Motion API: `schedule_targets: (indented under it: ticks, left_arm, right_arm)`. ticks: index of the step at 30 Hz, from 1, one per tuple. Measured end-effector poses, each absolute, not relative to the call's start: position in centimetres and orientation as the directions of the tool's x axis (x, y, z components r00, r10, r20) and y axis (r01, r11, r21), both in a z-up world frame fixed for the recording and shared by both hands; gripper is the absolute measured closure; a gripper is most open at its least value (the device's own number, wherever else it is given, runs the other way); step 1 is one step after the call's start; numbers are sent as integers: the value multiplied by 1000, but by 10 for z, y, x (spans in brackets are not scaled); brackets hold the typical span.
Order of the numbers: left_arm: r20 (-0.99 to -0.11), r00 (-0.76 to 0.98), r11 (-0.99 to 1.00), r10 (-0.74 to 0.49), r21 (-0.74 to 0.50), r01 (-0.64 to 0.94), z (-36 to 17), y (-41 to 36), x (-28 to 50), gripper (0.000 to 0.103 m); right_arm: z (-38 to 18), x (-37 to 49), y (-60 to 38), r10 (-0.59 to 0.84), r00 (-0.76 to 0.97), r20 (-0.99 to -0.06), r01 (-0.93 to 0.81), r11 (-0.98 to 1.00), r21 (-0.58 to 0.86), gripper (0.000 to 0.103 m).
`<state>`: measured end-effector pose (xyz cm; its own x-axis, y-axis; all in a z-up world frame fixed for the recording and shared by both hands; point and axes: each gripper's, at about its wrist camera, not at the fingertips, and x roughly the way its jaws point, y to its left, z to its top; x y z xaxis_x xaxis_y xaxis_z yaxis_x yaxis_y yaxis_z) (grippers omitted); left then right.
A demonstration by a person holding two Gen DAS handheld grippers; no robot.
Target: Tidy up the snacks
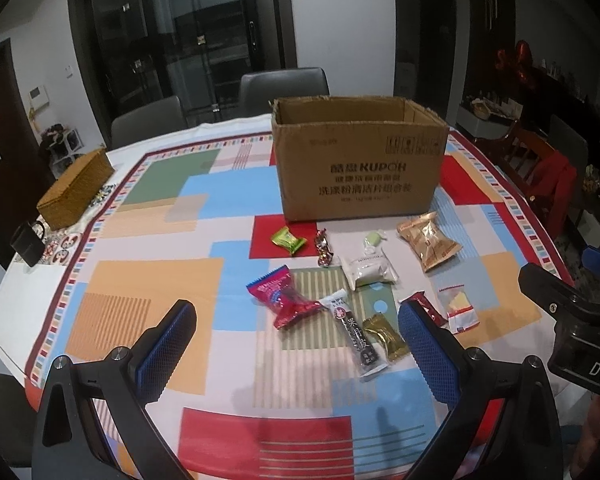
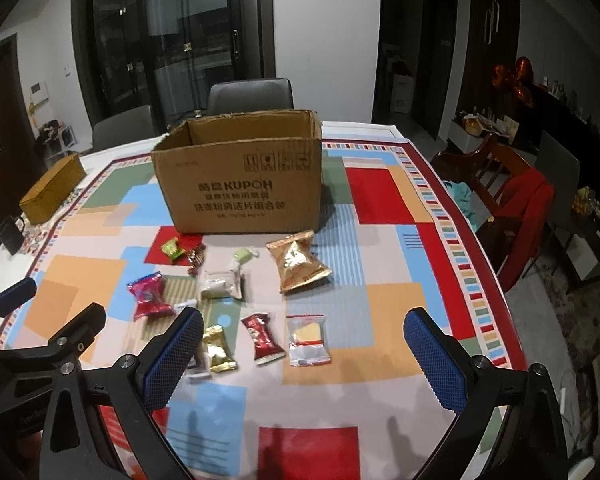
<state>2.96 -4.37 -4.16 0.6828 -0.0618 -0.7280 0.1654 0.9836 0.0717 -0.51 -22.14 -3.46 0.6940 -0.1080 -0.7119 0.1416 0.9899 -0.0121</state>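
Looked like the very start: both the left gripper [image 1: 296,344] and right gripper [image 2: 304,356] spread wide, nothing held. Small wrapped snacks, like the crinkly gold foil packet [image 2: 298,266], scattered on the colourful patchwork tablecloth [image 2: 380,352], open brown cardboard box [image 2: 236,184] at 12 o'clock behind them. Probably needed picking one snack, closing on it, lifting over the rim.

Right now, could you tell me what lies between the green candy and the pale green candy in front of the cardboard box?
One red-and-silver foil candy lies between the green candy and the pale green candy, before the cardboard box; the left wrist view shows it best.
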Motion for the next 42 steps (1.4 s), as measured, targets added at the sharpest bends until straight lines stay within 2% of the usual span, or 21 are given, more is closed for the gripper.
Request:
schedule_targets:
  ticks: [15,21,26,38,42]
  left_arm:
    - [-755,654,982,-48,84,168,-96,-65,58,5]
    - [-798,600,978,-60,74,197,-125,-75,66,19]
    - [-810,583,977,-66,67,204,-138,-78,69,20]
    - [-839,539,977,-72,50,207,-163,-82,84,32]
    - [-854,513,977,-82,32,210,-173,-80,89,43]
  right_arm:
    - [-95,26,-236,-87,637,-766,95,995,-34,15]
    - [-117,32,-240,-90,603,-793,92,995,-42,18]
    - [-135,39,-245,-84,577,-813,90,995,-39,21]
    - [-159,52,-245,-72,541,-838,87,996,-30,24]
    - [-164,59,-243,-67,533,-844,84,996,-26,27]
